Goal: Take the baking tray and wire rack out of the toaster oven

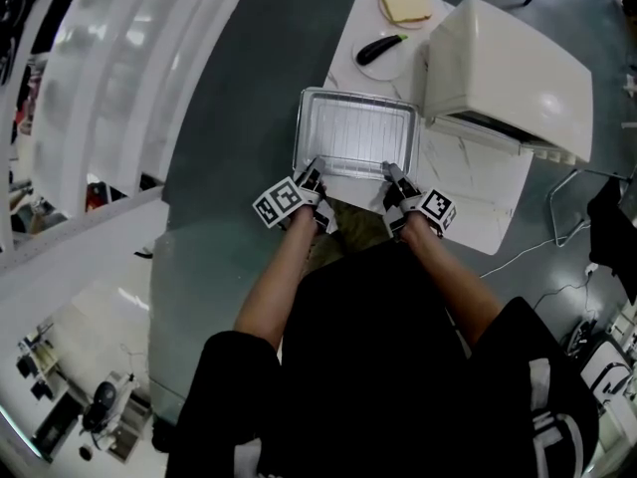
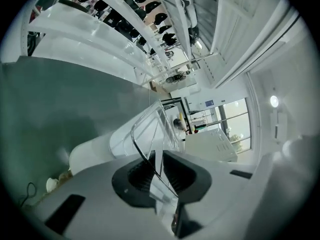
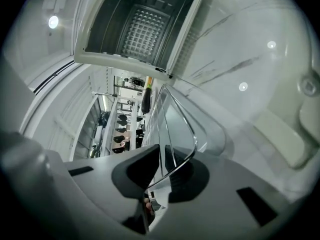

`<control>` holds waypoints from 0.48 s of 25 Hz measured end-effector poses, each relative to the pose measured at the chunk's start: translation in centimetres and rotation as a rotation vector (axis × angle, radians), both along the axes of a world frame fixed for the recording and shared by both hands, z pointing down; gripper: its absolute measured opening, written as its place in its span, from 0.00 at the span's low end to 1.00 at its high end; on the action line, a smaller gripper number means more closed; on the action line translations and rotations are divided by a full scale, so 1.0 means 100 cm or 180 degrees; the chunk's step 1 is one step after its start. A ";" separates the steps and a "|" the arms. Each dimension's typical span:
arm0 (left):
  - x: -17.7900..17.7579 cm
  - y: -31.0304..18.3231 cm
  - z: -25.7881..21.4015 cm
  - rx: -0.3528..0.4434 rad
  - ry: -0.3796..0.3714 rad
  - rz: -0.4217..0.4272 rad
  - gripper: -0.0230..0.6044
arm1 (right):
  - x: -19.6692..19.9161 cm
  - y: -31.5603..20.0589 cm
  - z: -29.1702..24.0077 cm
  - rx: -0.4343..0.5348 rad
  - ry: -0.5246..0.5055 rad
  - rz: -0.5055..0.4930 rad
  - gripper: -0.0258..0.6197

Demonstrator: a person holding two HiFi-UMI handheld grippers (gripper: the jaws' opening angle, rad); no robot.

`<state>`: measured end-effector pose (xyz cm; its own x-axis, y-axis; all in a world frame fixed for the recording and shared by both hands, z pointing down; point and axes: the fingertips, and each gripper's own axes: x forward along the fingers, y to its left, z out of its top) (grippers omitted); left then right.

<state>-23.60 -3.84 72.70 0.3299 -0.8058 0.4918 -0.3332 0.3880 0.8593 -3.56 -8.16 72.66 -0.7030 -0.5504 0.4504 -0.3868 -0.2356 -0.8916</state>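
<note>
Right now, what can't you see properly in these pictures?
- Head view: the table under the tray is hidden by the tray, so I cannot tell whether the tray touches it.
- Head view: the oven shows only its top, which hides its inside.
- Head view: the dark thing near the bread is too small to name.
- Head view: the floor below the person is hidden by their body.

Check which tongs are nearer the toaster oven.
Right. The right tongs hold the near rim of the tray at the corner beside the toaster oven. The left tongs hold the same rim at the opposite corner, farther off.
</note>
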 end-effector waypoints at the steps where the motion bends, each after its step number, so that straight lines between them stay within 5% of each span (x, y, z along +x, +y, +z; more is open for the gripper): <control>1: 0.001 0.001 0.002 -0.0084 -0.0061 0.0059 0.12 | 0.000 0.001 0.001 -0.0036 0.0033 -0.0017 0.10; 6: 0.005 0.013 0.013 -0.0503 -0.0512 0.0393 0.26 | 0.005 0.008 0.011 -0.0294 0.0286 -0.0109 0.18; 12: 0.007 0.014 0.014 -0.0687 -0.0972 0.0756 0.30 | 0.005 0.010 0.014 -0.0501 0.0482 -0.0205 0.25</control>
